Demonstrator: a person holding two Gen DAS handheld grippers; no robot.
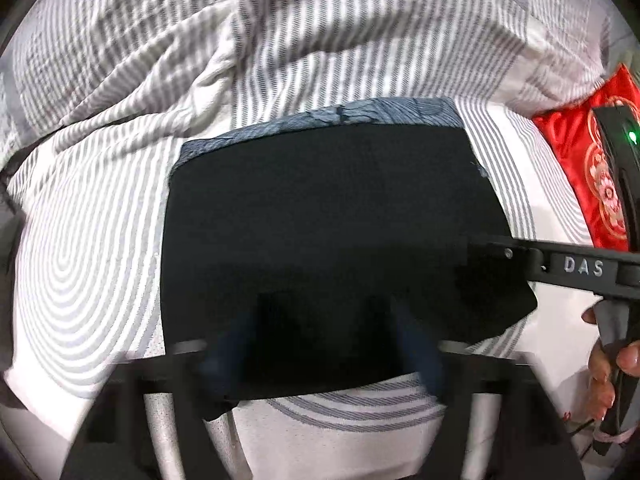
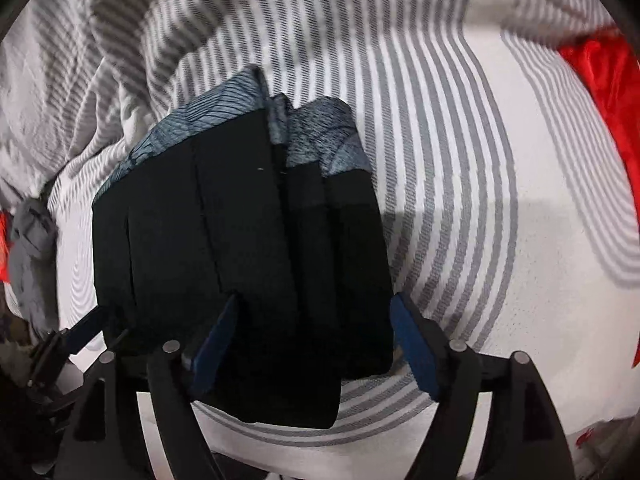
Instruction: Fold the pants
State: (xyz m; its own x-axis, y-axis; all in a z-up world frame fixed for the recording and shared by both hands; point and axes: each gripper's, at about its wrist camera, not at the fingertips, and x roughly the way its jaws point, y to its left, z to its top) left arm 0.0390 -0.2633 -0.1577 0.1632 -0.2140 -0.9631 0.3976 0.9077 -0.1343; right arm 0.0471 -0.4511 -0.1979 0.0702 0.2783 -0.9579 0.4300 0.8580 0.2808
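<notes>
The black pants lie folded into a compact rectangle on a grey-and-white striped bedsheet, with a blue-grey patterned band along the far edge. My left gripper is open, its blue-padded fingers spread over the near edge of the pants. The right gripper's arm reaches in from the right onto the pants' right edge. In the right wrist view the pants show stacked layers, and my right gripper is open with its fingers straddling the near end.
A red embroidered cloth lies at the right of the bed and shows in the right wrist view. A grey crumpled garment lies at the left edge. Rumpled striped bedding rises behind the pants.
</notes>
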